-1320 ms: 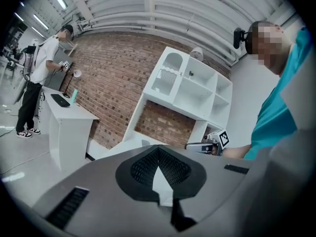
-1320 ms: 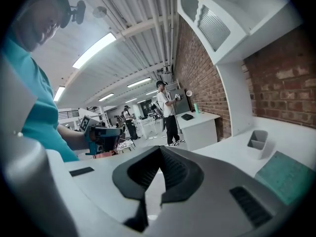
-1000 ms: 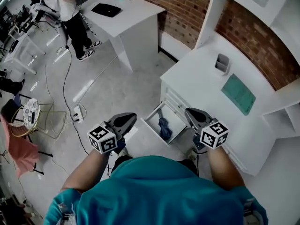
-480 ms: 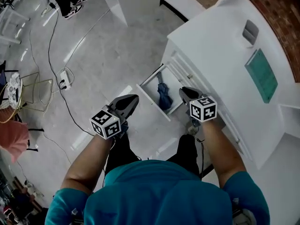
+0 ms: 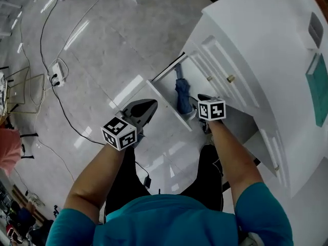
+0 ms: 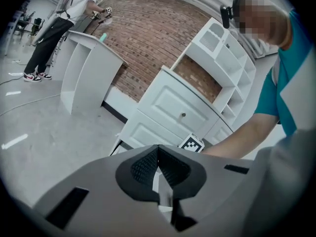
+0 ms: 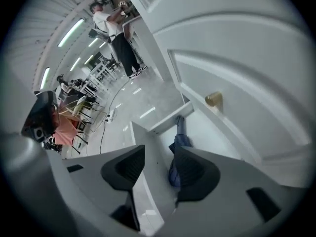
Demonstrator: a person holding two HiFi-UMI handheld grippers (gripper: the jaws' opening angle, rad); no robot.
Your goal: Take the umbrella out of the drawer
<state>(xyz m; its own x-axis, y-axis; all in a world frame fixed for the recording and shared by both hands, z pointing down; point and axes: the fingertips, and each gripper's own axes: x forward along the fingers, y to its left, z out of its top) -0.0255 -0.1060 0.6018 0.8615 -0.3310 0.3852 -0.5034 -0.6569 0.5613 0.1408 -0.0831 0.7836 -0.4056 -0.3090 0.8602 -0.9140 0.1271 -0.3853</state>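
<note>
Grey right tongs (image 5: 203, 98) (image 7: 158, 154) point steeply down into the open drawer (image 5: 166, 106) (image 7: 144, 142), just right of centre in the head view. Their jaws are opening, and a clear gap already shows between the pads. In the right gripper view the drawer's near wall runs up through that gap. One pad hangs outside the wall and the other over the umbrella (image 5: 182, 92) (image 7: 177, 147). Neither pad presses on anything.

The dark blue umbrella is folded and lies flat on the drawer's bottom. Its narrow end points toward the top of the head view, and its bunched cloth lies just beside the right tongs. Whether the tongs touch it I cannot tell.

The left tongs (image 5: 149, 105) (image 6: 158, 151) hold nothing; their tips meet. In the head view they hang over the floor (image 5: 102, 45) at the lower left of the drawer, near its outer wall but apart from it.

The drawer stands pulled out from a white cabinet (image 5: 241, 45) (image 6: 173, 107) that fills the upper right of the head view. A brass knob (image 5: 230, 78) (image 7: 213, 99) sits on the cabinet's front above the drawer. At the left edge of the head view a power strip (image 5: 56, 72) lies on the floor with its cable. Far off, at the top of the right gripper view, a person (image 7: 112, 28) stands at a white tabletop.
</note>
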